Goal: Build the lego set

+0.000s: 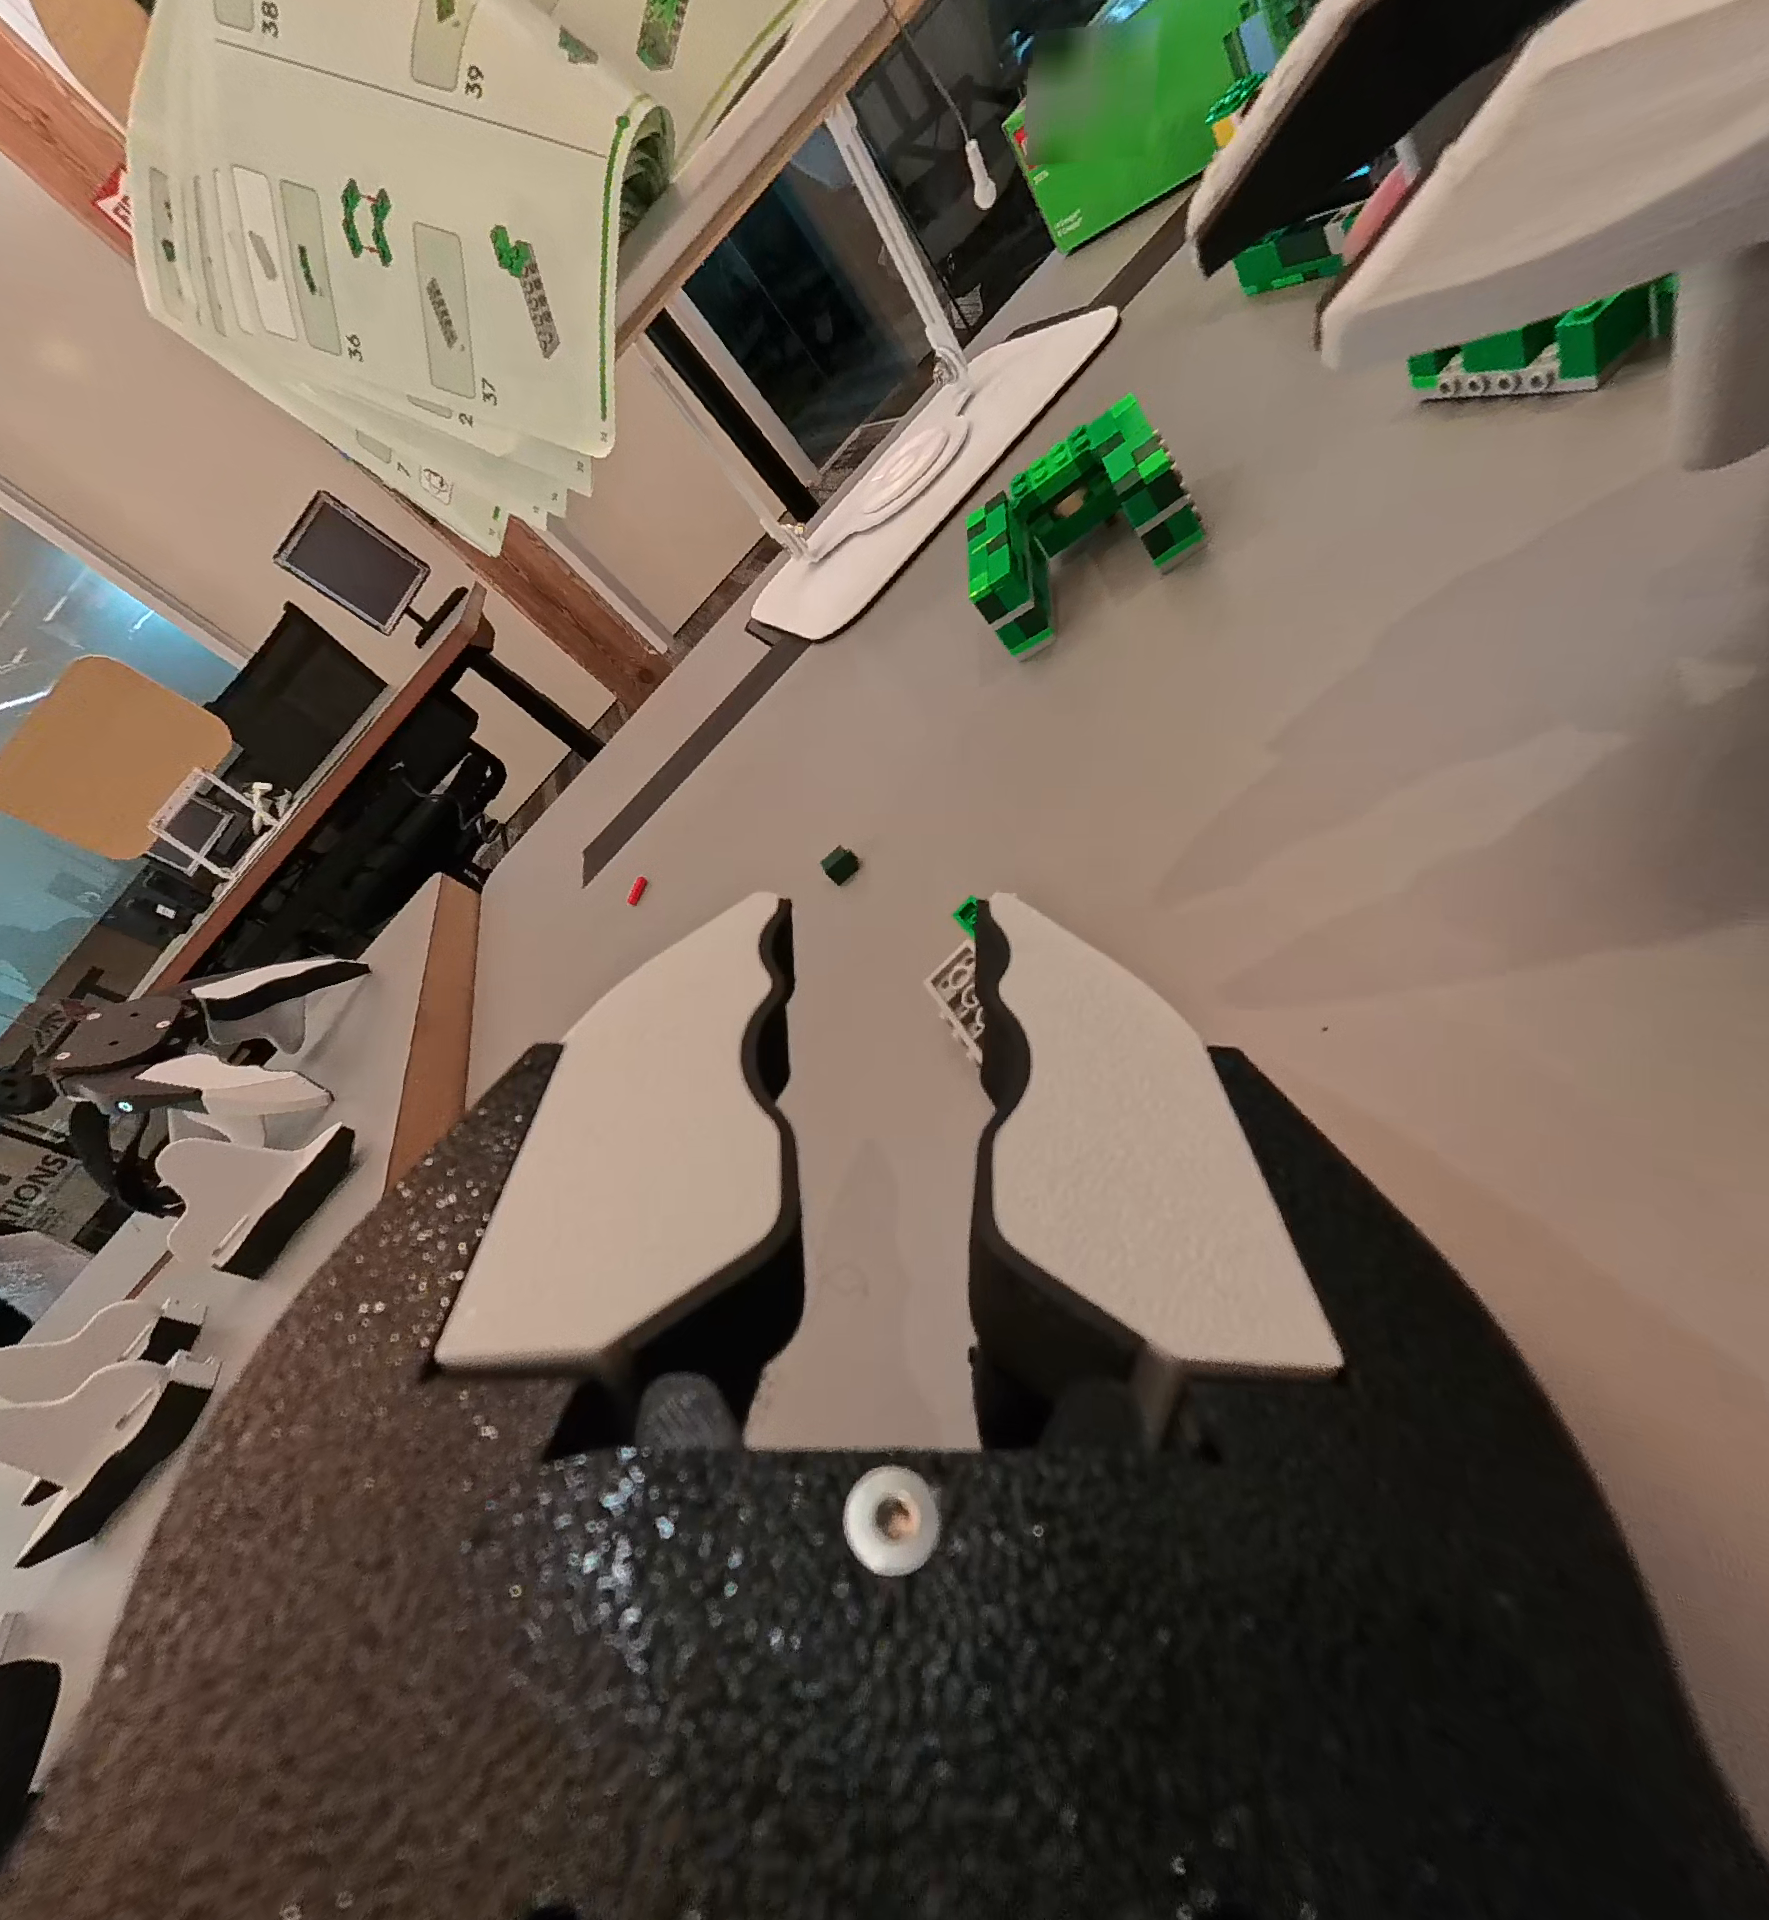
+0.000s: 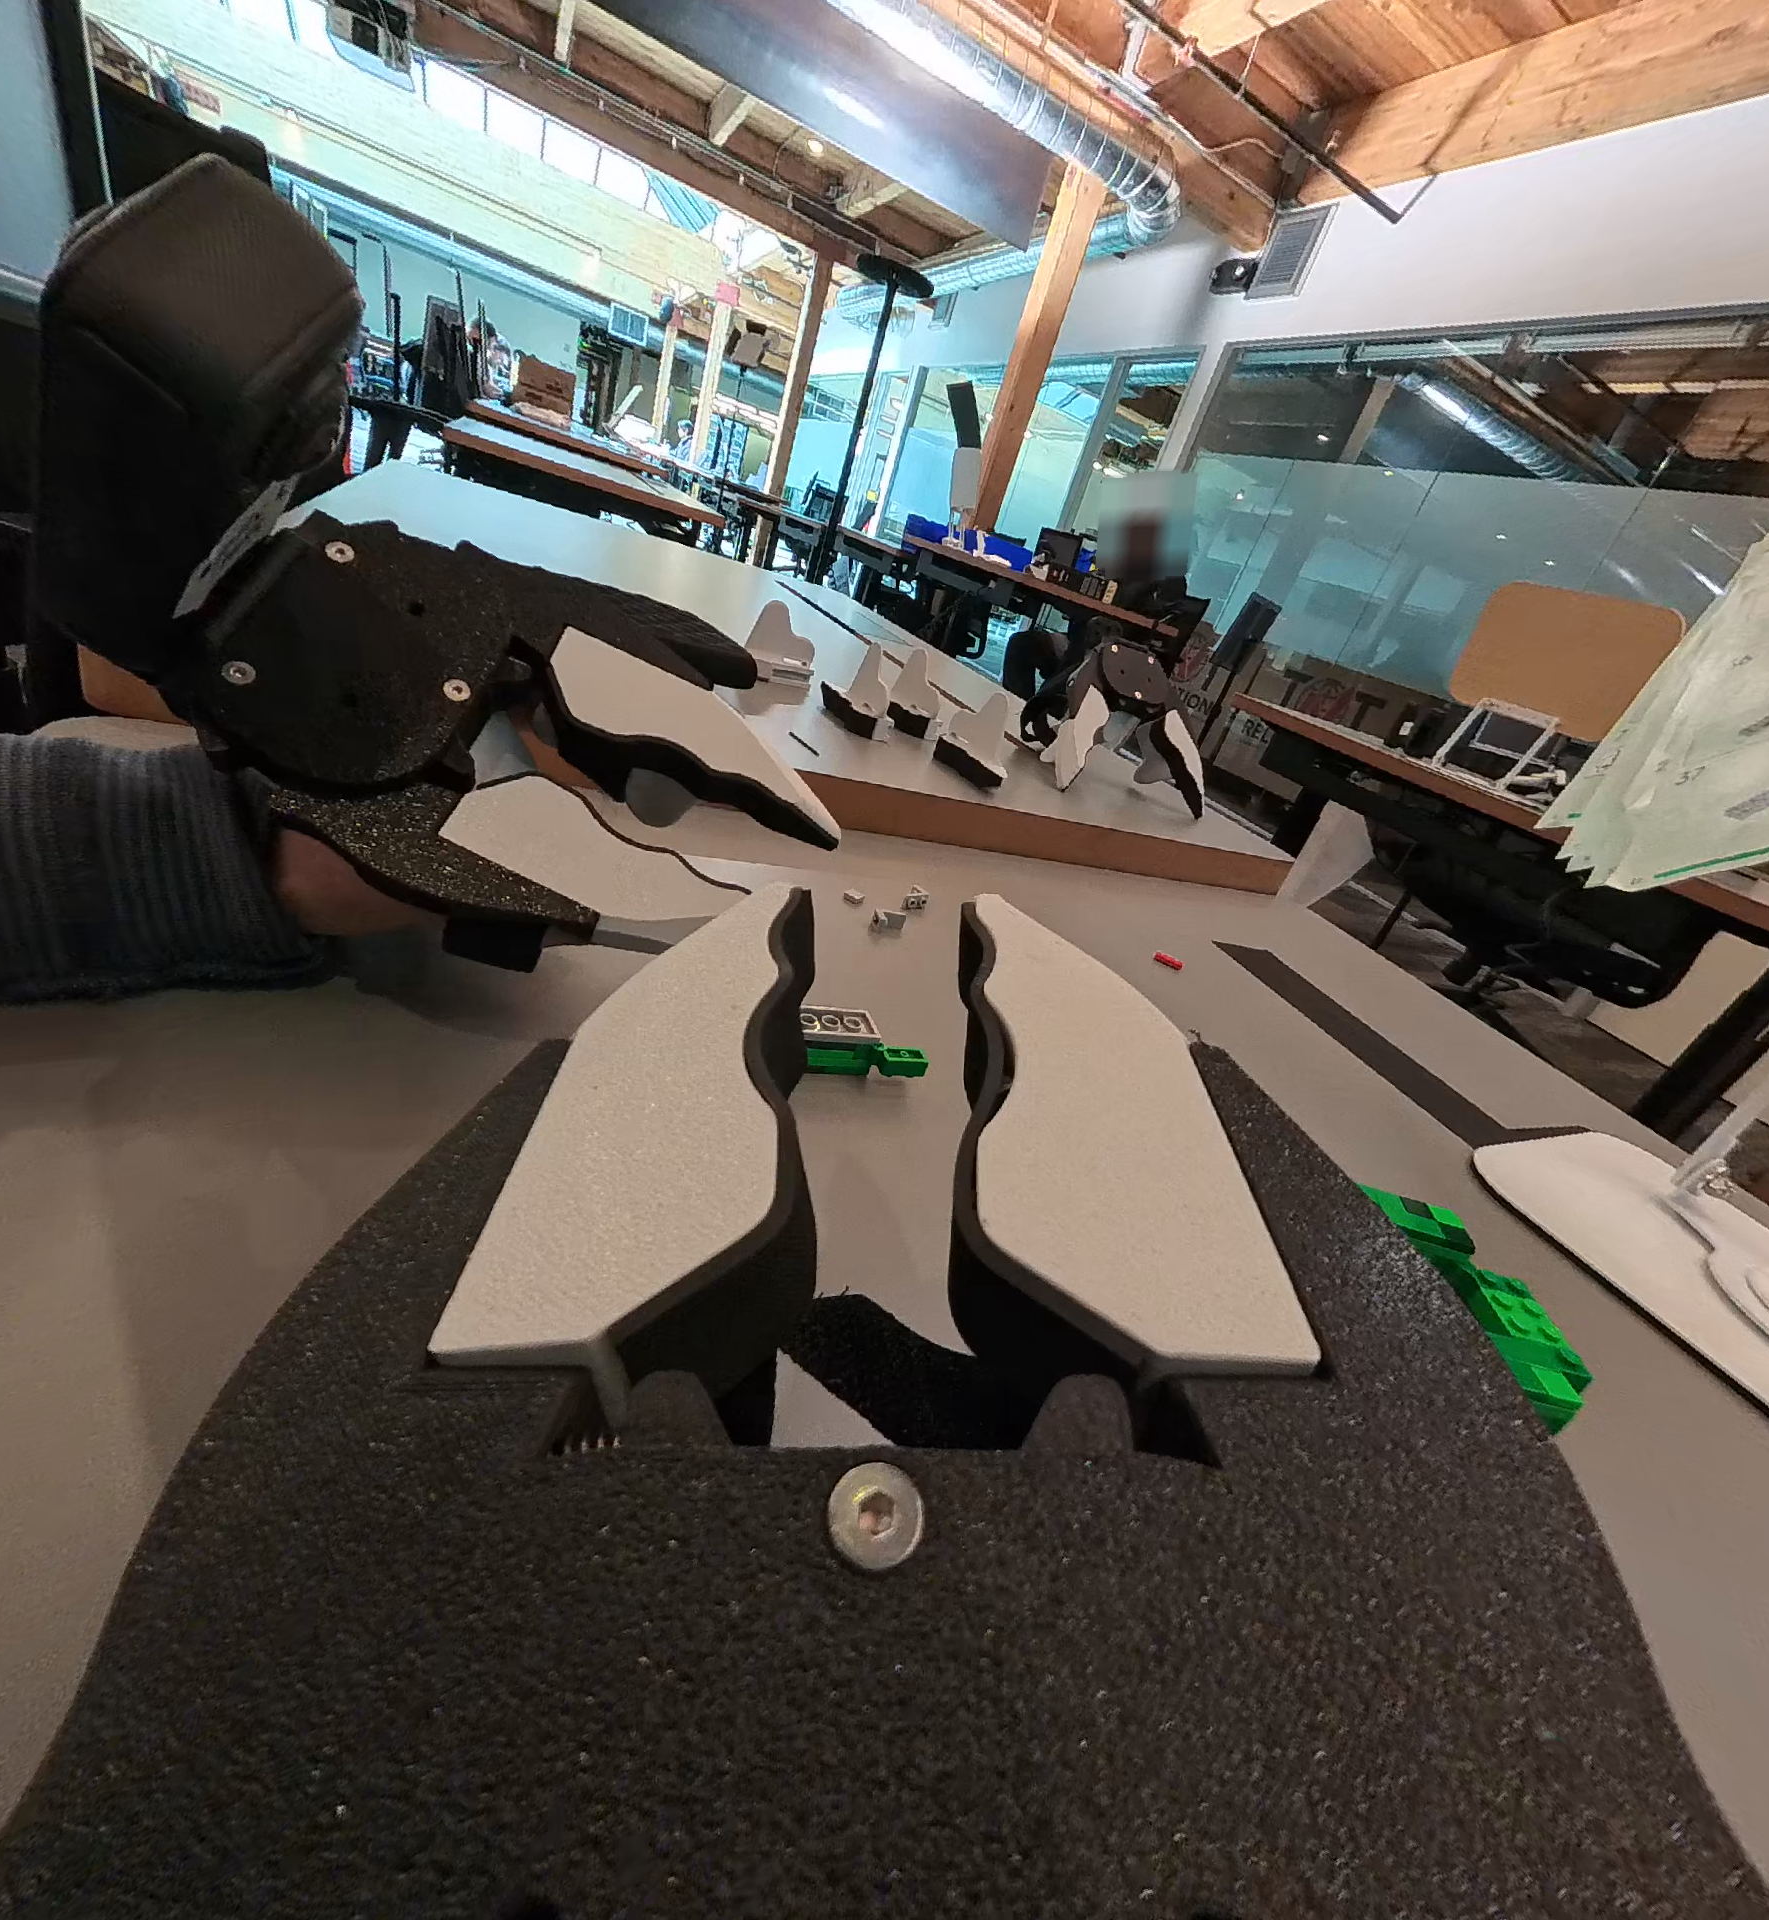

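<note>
Grey counter fills both views. Nearest, the right gripper is held parted and empty; just beyond its tips a grey plate on green bricks is half hidden. The left gripper, likewise parted and empty, covers part of that plate. Farther past it, a green lego build is seen before a white stand.

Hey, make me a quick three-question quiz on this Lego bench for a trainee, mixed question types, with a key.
1. True or false: the right claw grips a green brick.
2. The tiny red piece lies: A) on the table B) in the left claw C) on the green model
3. Fill in: the instruction booklet is propped on a white ____.

Key: 1 false, open and empty; 2 A; 3 stand.
</note>
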`<state>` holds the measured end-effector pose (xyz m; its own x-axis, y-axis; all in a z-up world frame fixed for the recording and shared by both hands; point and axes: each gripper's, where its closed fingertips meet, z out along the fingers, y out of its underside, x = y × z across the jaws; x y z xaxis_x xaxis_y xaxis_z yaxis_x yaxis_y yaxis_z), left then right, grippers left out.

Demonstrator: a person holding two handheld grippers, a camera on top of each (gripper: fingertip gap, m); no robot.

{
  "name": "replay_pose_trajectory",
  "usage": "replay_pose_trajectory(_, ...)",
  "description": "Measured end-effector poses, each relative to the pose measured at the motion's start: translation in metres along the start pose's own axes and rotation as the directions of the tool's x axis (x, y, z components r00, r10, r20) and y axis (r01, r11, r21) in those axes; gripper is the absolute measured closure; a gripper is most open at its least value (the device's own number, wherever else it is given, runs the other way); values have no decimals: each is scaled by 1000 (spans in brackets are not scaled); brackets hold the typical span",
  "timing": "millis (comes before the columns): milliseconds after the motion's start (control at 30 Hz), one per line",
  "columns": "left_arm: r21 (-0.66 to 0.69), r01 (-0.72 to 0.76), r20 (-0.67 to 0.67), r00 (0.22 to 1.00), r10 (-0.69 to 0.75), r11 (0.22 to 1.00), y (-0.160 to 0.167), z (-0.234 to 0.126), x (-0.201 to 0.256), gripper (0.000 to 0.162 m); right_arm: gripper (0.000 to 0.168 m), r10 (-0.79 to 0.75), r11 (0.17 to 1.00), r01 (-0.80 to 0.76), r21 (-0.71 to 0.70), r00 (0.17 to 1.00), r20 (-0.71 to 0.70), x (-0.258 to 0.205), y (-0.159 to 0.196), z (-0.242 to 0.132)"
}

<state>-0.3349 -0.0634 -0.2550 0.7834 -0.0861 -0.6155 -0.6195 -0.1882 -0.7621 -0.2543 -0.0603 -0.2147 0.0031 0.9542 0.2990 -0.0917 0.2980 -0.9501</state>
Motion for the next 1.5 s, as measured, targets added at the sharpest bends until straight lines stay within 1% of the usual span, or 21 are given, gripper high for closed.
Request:
replay_pose_trajectory(33,1,2,1,1000,-2,1000,0,0,0,129,142,0,1000,0,0,1000,0,0,0,0)
replay_pose_trajectory(1500,-1,7,-10,1000,-7,1000,0,1,1,128,142,0,1000,0,2,1000,5,0,0,0)
